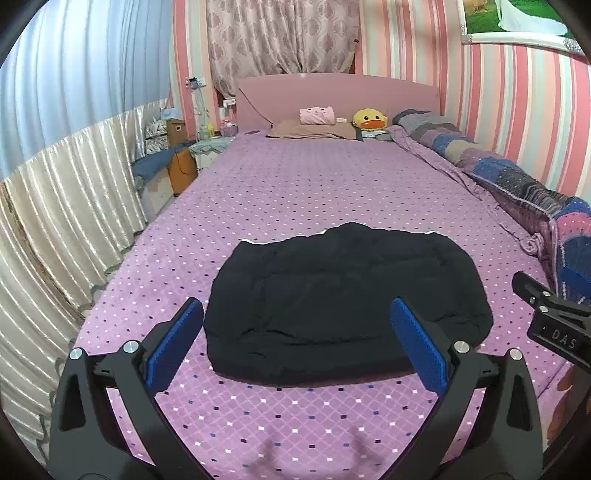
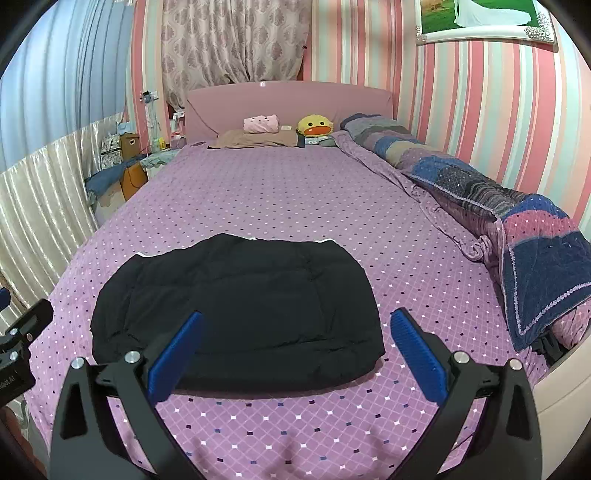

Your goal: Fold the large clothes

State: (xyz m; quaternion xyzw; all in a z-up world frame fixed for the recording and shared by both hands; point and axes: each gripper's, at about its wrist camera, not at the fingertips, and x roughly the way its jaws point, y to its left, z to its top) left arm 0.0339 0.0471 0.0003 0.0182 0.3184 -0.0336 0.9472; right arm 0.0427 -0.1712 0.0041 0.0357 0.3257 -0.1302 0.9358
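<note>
A wide bed [image 2: 295,192] fills the room, spread with a purple cover dotted in small white and dark diamonds. At its far end stands a plain pink headboard [image 2: 288,107], with a brown pillow [image 2: 258,139], a small pink cushion [image 2: 260,123] and a yellow duck plush [image 2: 314,125] lined up before it. A rolled patchwork quilt [image 2: 509,206] lies along the side against the pink-and-white striped wall [image 2: 480,110]. A framed picture [image 2: 484,22] hangs high on that wall. A patterned curtain [image 2: 232,40] hangs behind the headboard. Pale pleated drapes [image 1: 62,206] run along the other side, near a cluttered bedside stand [image 1: 207,151] and a brown box [image 1: 175,131].
</note>
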